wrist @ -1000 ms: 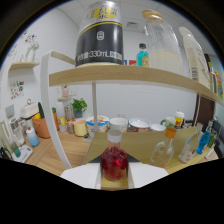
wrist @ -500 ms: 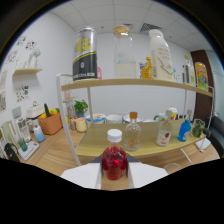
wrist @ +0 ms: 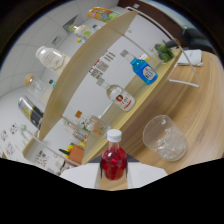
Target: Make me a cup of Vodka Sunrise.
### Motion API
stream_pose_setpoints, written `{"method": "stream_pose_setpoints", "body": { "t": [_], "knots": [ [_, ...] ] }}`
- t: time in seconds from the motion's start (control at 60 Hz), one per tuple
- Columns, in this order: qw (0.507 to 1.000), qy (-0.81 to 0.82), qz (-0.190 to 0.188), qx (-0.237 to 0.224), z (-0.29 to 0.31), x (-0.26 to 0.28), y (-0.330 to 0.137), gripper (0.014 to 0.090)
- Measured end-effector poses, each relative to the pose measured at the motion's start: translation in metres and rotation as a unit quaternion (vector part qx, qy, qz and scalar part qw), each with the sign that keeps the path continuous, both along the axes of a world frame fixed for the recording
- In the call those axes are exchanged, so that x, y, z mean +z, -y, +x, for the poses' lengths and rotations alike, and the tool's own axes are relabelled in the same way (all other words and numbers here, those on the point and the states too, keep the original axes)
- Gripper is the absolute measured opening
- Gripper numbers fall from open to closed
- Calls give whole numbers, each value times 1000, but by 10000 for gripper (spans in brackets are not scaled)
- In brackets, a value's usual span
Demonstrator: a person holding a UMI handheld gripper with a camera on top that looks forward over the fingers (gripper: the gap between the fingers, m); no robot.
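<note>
My gripper (wrist: pixel 114 175): clamped on red bottle (wrist: pixel 113 162) — white cap.
Glass (wrist: pixel 164 137): holds ice — on counter (wrist: pixel 200 107).

honestly nothing here is readable. The black can (wrist: pixel 31 113) on the shelf (wrist: pixel 85 75) has pale markings but I can't make out the letters. The clear bottle (wrist: pixel 121 99) has a label with a red patch, too blurry to read. The blue bottle (wrist: pixel 144 70) has a white mark on it, same deal. The little cards (wrist: pixel 104 65) pinned to the wall behind the shelf have print on them but it's just smudges. The red bottle (wrist: pixel 113 161) with the white cap shows no label at all from this side
</note>
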State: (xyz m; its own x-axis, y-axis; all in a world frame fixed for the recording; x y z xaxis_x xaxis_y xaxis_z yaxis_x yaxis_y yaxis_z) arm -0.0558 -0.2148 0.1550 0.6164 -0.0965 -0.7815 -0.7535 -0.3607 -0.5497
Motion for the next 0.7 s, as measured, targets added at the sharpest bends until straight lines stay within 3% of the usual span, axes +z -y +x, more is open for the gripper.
{"method": "stream_pose_setpoints", "body": {
  "t": [0.233, 0.567, 0.7],
  "knots": [
    [962, -272, 21, -28, 2, 35, -14, 347],
    [808, -584, 57, -57, 30, 76, -21, 346],
    [789, -609, 54, -63, 32, 76, -20, 346]
  ]
}}
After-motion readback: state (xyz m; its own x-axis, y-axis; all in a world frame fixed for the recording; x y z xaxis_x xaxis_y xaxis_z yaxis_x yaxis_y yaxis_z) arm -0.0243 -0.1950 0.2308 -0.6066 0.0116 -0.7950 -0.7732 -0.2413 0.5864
